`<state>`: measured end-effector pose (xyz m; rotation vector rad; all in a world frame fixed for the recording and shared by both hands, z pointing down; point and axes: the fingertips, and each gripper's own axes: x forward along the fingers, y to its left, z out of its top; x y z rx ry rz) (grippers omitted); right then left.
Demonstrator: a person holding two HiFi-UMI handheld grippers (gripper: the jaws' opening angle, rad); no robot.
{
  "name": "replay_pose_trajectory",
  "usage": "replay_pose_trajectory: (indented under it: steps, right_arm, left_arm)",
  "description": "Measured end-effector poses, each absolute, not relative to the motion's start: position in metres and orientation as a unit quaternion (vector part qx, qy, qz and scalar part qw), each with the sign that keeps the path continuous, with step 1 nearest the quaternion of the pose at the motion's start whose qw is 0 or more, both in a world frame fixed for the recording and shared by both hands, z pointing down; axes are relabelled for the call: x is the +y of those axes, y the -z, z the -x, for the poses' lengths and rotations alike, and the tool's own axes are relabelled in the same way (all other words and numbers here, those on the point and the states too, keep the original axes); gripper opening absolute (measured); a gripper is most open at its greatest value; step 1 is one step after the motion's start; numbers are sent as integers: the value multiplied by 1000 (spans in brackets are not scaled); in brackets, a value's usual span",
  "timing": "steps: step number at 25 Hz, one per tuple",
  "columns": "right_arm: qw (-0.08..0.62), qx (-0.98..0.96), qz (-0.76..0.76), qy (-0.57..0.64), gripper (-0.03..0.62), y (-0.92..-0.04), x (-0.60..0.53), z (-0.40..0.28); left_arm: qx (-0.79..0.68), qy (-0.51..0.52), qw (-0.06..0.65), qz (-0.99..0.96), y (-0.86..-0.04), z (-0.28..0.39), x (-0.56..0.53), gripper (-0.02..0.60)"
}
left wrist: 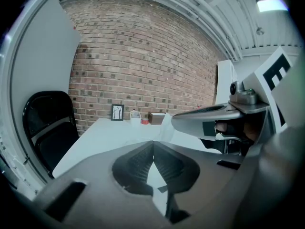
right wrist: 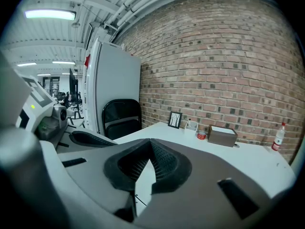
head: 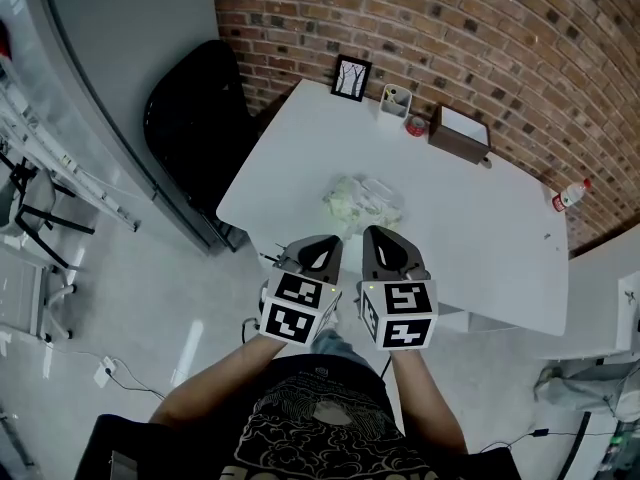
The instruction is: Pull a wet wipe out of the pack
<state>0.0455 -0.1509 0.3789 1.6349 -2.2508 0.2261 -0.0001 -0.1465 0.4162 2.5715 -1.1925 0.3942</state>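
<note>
The wet wipe pack point(head: 362, 201) is a crinkly, pale green-white packet lying on the white table point(head: 480, 238), a little in from its near edge. Both grippers hang side by side just short of it, over the table's near edge. My left gripper point(head: 322, 246) is shut with nothing in it; in the left gripper view its pads point(left wrist: 143, 161) meet at the tip. My right gripper point(head: 380, 240) is shut and empty too, pads point(right wrist: 162, 162) touching. Neither touches the pack. A pale shape point(left wrist: 166, 123) past the left jaws looks like the pack, partly hidden by the right gripper.
Along the table's far edge by the brick wall stand a small picture frame point(head: 351, 77), a white cup point(head: 395, 99), a red-topped item point(head: 417, 125) and a brown box point(head: 460, 133). A bottle point(head: 570, 196) stands at the right corner. A black chair point(head: 195, 118) is left of the table.
</note>
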Motion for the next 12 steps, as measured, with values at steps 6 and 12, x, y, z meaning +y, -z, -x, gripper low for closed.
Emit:
replay_pose_trajectory:
  steps: [6, 12]
  right_arm:
    - [177, -793, -576, -87, 15, -385, -132, -46]
    - [181, -792, -575, -92, 17, -390, -111, -47]
  left_arm:
    - [-412, -132, 142, -890, -415, -2, -132, 12]
    - [-410, -127, 143, -892, -414, -5, -115, 12]
